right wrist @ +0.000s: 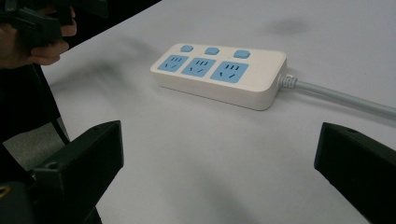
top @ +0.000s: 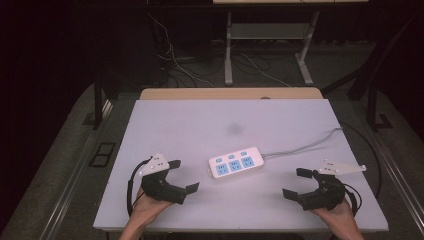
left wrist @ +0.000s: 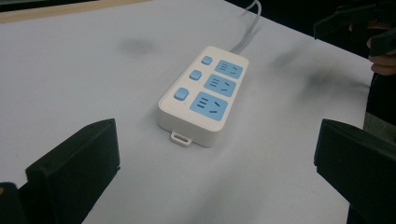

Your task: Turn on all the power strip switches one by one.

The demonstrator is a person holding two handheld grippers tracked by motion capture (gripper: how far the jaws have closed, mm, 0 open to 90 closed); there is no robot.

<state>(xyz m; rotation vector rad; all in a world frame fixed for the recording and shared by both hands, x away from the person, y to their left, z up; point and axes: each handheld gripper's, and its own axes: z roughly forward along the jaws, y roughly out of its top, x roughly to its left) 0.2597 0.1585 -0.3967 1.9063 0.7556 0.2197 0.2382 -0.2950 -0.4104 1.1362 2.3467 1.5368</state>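
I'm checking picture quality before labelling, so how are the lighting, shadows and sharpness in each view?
High view: the table is brightly lit against a dark room, and the power strip looks soft. Left gripper view: the strip is fairly sharp, with smeary dark shadows on the table beyond it. Right gripper view: the cord is crisp, and the near black jaws are slightly blurred.

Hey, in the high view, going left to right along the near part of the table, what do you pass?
left tongs → power strip → its grey cable → right tongs
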